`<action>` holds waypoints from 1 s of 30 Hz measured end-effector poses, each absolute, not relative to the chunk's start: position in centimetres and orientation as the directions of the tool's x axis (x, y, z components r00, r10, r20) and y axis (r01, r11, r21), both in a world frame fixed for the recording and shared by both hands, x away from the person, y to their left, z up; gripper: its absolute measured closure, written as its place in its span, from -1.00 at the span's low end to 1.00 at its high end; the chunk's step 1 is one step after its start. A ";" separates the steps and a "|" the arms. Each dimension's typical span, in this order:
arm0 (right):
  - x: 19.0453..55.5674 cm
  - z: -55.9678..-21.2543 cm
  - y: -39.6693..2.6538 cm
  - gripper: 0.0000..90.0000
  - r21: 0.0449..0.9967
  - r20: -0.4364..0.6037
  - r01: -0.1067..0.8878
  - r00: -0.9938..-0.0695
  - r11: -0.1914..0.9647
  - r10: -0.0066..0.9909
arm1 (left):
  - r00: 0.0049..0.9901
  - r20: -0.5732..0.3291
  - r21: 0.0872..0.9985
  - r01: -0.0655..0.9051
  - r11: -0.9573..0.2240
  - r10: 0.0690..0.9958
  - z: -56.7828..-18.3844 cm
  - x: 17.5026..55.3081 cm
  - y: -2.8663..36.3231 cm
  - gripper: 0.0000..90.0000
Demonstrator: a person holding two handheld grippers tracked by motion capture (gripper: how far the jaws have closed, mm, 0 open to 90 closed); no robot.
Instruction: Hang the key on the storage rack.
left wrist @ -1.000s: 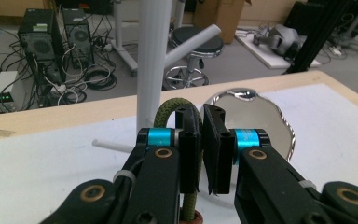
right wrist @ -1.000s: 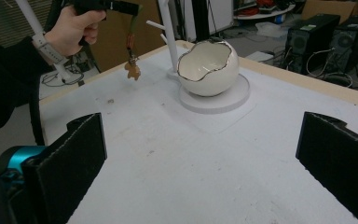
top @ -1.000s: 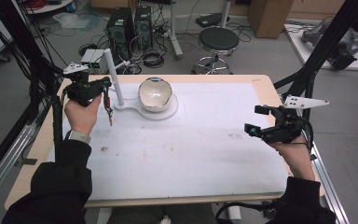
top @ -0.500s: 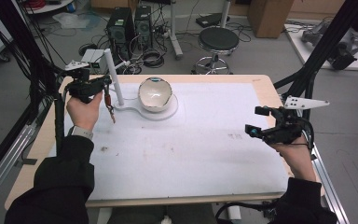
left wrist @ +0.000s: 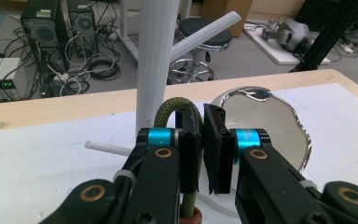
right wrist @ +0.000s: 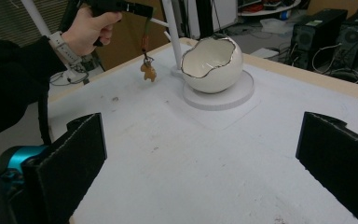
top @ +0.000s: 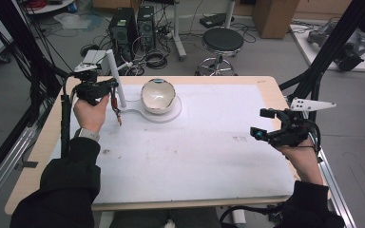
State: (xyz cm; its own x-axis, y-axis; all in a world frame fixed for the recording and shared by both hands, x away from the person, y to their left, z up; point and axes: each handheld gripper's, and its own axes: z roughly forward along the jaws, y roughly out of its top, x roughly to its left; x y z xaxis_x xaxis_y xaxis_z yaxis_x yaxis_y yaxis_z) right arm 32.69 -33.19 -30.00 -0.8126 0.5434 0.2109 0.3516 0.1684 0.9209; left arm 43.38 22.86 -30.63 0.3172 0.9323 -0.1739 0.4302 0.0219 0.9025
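Left tool (top: pixel 115 86) is clamped on the green cord loop (left wrist: pixel 170 112) of a light, floppy keychain with a small tan charm (right wrist: pixel 148 71), dangling beside the white peg stand (left wrist: pixel 156 60); right tool (top: pixel 261 124) gapes empty over the bench (top: pixel 209 166)

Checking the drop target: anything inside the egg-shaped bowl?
The egg-shaped bowl looks empty: bare white inner wall in the right gripper view. Its bottom is hidden by the front rim. The keychain hangs outside it, held by the left gripper beside the white stand.
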 end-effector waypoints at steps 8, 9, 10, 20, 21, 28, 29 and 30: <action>32.8 -30.2 -33.3 -0.98 0.919 0.211 0.355 -0.809 0.169 0.549 | 0.313 -0.176 0.901 0.434 0.025 0.933 -30.9 43.8 22.9 0.86; 32.8 -30.2 -33.3 -0.98 0.919 0.213 0.357 -0.808 0.169 0.549 | 0.316 -0.175 0.901 0.434 0.022 0.933 -31.0 43.8 22.9 0.86; 32.8 -30.2 -33.3 -0.98 0.919 0.213 0.357 -0.808 0.169 0.549 | 0.315 -0.172 0.900 0.434 0.020 0.933 -31.0 43.8 22.8 0.86; 33.0 -30.4 -33.2 -0.98 0.918 0.199 0.353 -0.805 0.183 0.559 | 0.338 -0.220 0.901 0.430 0.058 0.915 -30.5 43.4 23.7 0.39; 33.0 -30.6 -33.1 -0.98 0.914 0.204 0.360 -0.805 0.185 0.558 | 0.341 -0.216 0.905 0.423 0.056 0.915 -30.3 43.2 23.8 0.14; 33.0 -30.4 -33.0 -0.98 0.915 0.188 0.354 -0.799 0.194 0.572 | 0.466 -0.197 0.903 0.428 -0.025 0.863 -28.9 40.5 24.1 -0.93; 32.9 -30.4 -33.0 -0.98 0.917 0.186 0.351 -0.798 0.191 0.573 | 0.483 -0.187 0.905 0.423 -0.041 0.855 -28.7 40.0 24.1 -0.96; 32.9 -30.3 -32.9 -0.98 0.917 0.187 0.351 -0.798 0.190 0.573 | 0.509 -0.182 0.909 0.413 -0.053 0.841 -28.3 39.2 24.2 -0.96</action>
